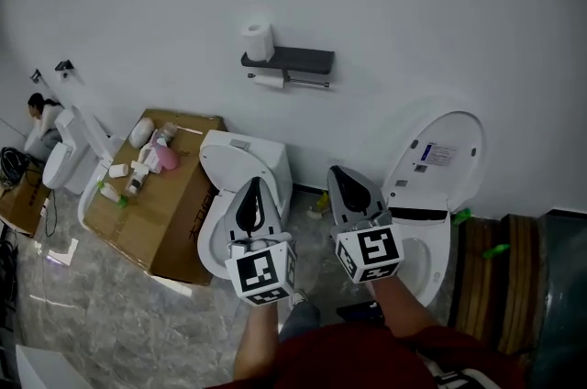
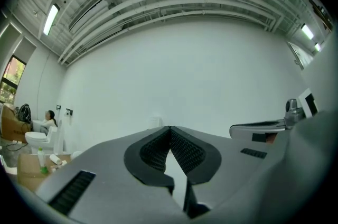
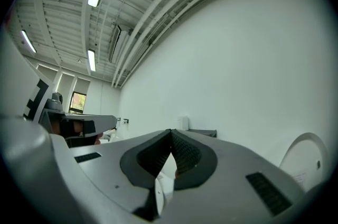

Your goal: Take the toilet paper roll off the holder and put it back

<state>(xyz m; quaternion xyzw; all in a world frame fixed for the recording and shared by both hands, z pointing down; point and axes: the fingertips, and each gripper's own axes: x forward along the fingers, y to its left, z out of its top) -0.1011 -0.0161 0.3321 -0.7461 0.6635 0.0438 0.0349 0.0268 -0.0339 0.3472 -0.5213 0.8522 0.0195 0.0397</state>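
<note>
The white wall [image 1: 413,2] filled most of what I saw. Against it stood two white toilets: the left toilet [image 1: 240,160], whose bowl my left gripper covered, and the right toilet [image 1: 440,158] with its lid raised. My right gripper partly hid the right toilet's bowl, so I could not tell whether anything lay inside. Left of them a cardboard box [image 1: 165,213] lay closed, with a scatter of small bottles [image 1: 138,172] and a pink item [image 1: 166,158] on top; its contents were hidden. A person [image 1: 38,116] sat at the far left edge, partly cut off.

High on the wall hung the dark holder [image 1: 293,60], a shelf with a bar under it. One toilet paper roll [image 1: 259,40] stood on the shelf's left end, its long axis vertical. A second roll [image 1: 270,81] hung on the bar below, its axis level along the wall. The left gripper view showed the standing roll only as a faint pale shape.

My left gripper [image 1: 256,185] had its jaws pressed together on nothing, well short of the holder. My right gripper [image 1: 339,172] was likewise pressed together and empty, pointing toward the wall.
</note>
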